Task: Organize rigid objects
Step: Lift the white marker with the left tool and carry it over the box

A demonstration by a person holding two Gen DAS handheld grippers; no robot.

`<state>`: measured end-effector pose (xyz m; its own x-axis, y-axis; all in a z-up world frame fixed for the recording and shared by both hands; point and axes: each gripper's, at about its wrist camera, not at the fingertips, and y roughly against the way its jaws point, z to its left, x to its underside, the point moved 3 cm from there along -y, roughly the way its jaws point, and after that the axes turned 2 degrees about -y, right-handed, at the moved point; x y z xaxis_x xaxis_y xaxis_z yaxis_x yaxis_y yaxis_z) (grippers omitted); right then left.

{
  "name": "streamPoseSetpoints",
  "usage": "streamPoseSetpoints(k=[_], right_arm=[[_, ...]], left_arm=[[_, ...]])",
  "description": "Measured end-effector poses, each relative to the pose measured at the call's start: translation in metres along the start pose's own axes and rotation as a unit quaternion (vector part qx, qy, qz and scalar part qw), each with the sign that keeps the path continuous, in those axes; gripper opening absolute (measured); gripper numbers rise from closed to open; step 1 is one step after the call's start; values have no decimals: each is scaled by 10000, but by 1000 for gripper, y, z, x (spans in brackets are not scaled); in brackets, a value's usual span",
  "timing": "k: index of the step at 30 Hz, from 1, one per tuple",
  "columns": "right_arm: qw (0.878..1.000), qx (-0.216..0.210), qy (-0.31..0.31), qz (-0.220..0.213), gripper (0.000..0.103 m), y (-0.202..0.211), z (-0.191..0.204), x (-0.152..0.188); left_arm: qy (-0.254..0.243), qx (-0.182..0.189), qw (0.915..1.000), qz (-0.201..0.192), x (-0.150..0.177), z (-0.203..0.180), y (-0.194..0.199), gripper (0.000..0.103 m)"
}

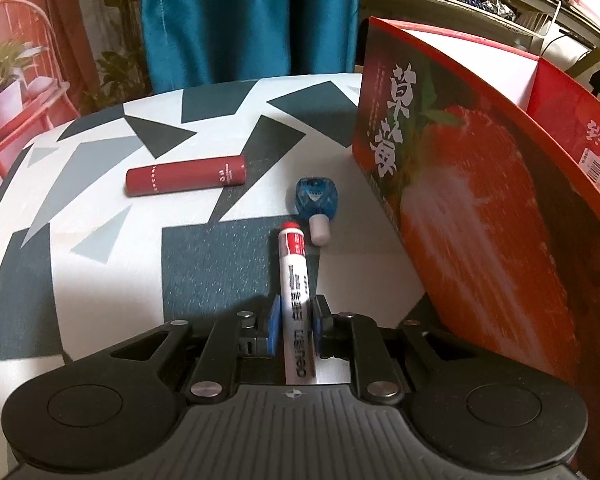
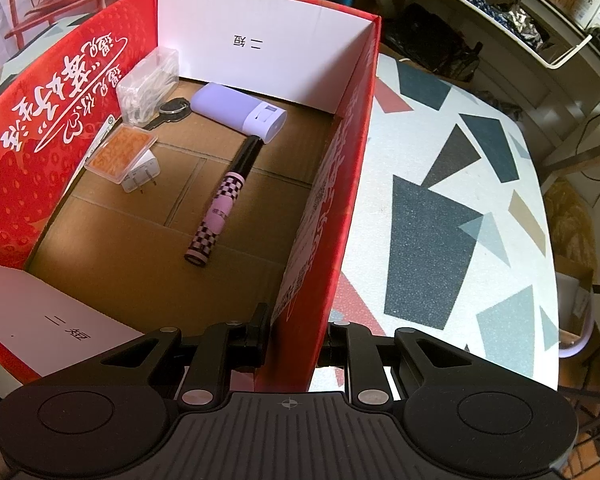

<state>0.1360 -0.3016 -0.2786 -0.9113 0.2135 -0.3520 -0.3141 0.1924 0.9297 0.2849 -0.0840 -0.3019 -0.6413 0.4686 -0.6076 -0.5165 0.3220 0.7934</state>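
The left gripper [image 1: 294,322] pinches the white marker [image 1: 294,280] low over the table [image 1: 100,280], the right gripper [image 2: 296,332] clamps the red box [image 2: 332,184] wall—a short grip (near its tail) could let the marker pivot and drop short.

The red box [image 1: 480,200] is walling off the table's [image 1: 100,240] right side in the left wrist view, its strawberry-printed wall rising just beside the marker [image 1: 294,280] and the blue bottle [image 1: 315,204], which is lying near the box corner. Left of the box, a red tube [image 1: 186,176] is lying across the cloth, with open tabletop spreading around it.

Inside the box [image 2: 336,184], seen from the right wrist, a checkered pen [image 2: 220,216] is lying across the middle of the floor, and a lilac case [image 2: 240,112], a key [image 2: 172,112], a plug [image 2: 142,174] and two clear cases are crowding the far-left corner. The near floor and the right-hand strip are lying open.
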Motion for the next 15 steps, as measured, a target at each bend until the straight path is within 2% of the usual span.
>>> streamPoseSetpoints(k=[4, 9, 15], right_arm=[[10000, -2, 4, 2, 18, 0, 0, 0], [10000, -15, 21, 13, 19, 0, 0, -1], [10000, -9, 33, 22, 19, 0, 1, -2]], left_arm=[[-47, -12, 10000, 8, 0, -3, 1, 16], [342, 330, 9988, -138, -7, 5, 19, 16], [399, 660, 9918, -1020, -54, 3, 76, 16]])
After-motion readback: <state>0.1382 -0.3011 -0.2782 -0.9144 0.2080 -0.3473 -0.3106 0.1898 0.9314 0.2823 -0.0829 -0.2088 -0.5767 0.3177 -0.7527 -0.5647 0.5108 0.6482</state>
